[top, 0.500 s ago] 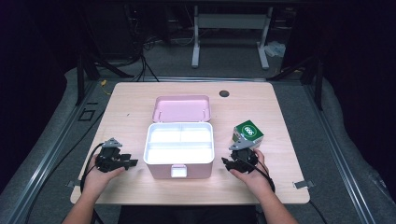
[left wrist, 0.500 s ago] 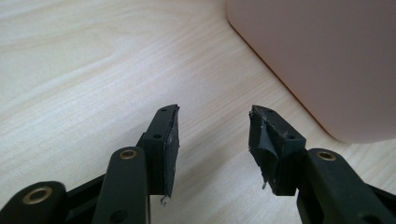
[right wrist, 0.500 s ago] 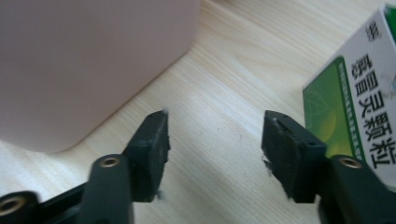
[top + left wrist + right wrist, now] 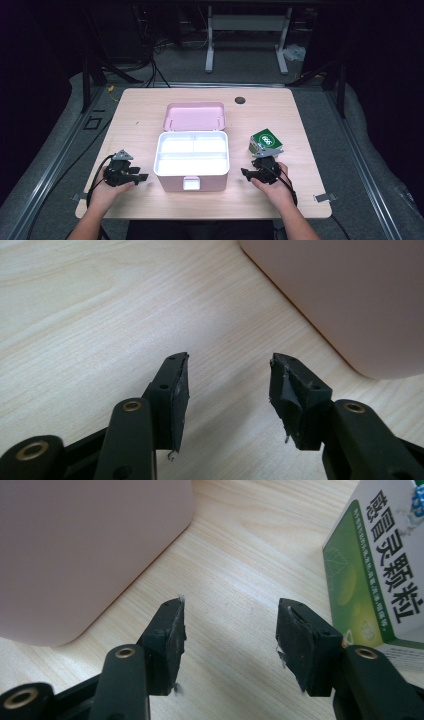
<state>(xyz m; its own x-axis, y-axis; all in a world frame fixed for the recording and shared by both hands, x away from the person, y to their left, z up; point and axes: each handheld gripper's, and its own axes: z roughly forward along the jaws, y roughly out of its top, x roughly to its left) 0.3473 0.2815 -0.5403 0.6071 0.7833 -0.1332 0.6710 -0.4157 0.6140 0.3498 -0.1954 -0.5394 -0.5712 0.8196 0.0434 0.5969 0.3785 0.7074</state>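
Worktop (image 4: 150,107) carries an open pink case (image 4: 192,161) at centre, lid back for loading; green box (image 4: 265,141) stands just right, beside the right gripper (image 4: 248,174); left gripper (image 4: 141,176) rests opposite; both fingers spread, empty.

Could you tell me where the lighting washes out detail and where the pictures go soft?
High view: the open pink box has a glaring white interior, and the surroundings fall into darkness. Right gripper view: the green carton reads sharp. Left gripper view: the box wall is smooth and featureless, while the wood grain is clear.
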